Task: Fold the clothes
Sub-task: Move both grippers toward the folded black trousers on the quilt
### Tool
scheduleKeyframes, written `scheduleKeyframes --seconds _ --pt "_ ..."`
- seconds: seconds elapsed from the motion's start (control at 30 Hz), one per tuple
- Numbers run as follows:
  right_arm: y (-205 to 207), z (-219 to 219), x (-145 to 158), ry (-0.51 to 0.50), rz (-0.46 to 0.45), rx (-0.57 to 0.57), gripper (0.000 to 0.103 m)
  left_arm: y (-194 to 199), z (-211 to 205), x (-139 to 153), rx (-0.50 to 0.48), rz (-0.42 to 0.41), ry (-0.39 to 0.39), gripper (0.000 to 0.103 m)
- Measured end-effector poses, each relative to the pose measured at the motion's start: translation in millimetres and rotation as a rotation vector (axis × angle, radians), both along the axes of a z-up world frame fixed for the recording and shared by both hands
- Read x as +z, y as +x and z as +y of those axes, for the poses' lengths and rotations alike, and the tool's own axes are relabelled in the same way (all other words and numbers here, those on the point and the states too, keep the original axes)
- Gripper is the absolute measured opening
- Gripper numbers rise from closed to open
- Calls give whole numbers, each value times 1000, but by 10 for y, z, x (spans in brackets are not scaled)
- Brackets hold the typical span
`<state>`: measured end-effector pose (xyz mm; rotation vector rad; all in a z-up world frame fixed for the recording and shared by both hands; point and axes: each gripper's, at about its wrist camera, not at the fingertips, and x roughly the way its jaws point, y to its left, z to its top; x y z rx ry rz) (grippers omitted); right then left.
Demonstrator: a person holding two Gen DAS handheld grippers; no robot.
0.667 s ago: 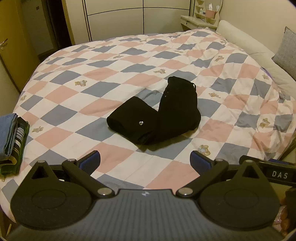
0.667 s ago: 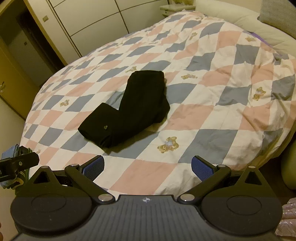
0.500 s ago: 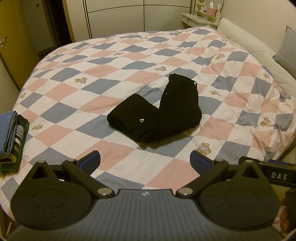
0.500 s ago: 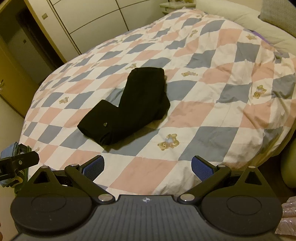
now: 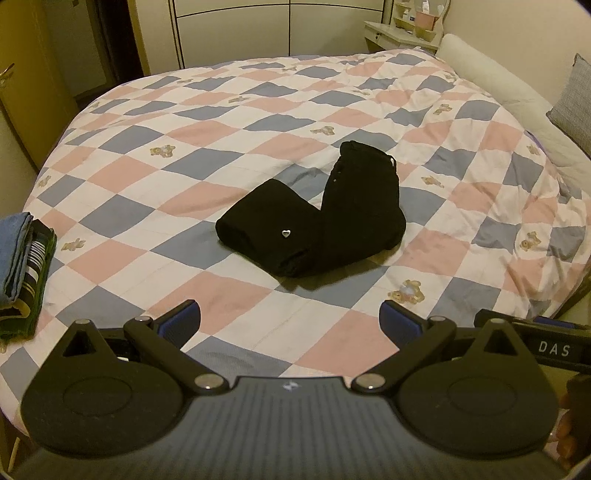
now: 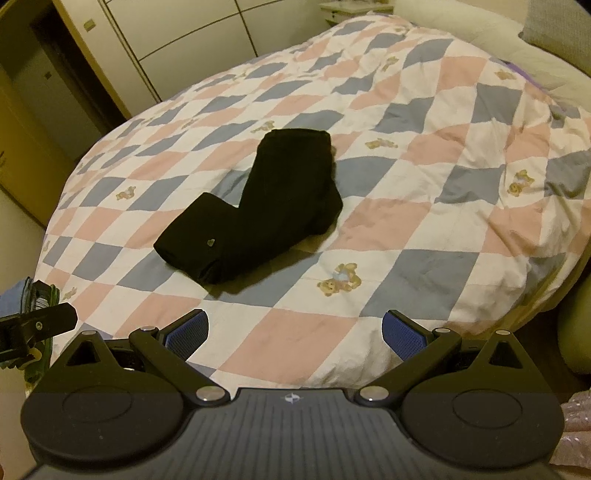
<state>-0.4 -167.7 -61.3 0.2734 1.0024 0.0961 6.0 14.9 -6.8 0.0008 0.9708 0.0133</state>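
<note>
Round bed (image 5: pixel 155 206) under pink-grey-white checked quilt; cream wardrobe doors (image 5: pixel 236 33) behind; small dresser (image 5: pixel 399 29) in corner; warm dim light.

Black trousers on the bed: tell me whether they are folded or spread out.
Partly folded. The black trousers lie bent in a V on the quilt, the leg end doubled over; the waistband end lies straight. Neither gripper touches them.

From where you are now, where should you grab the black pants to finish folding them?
Probably the near folded end of the black pants, by the little heart stud. That end is a thick, rounded bundle pointing toward both open hand-held grippers, left and right. Come in low from the near side, pinch the edge and lift it over the waist part.
</note>
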Motion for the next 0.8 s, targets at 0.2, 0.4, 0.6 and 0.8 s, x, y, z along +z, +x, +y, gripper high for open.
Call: scheduleKeyframes --seconds 0.2,0.4,0.6,0.8 --pt "24 78 0 -8 3 20 103 8 84 6 14 3 -9 102" --pt "108 137 19 -17 13 30 103 48 126 -6 19 7 -17 102" --pt "196 153 9 -22 23 36 103 121 141 -29 17 11 -22 102" --pt "349 117 -16 -15 36 46 103 237 77 -54 15 24 -21 102"
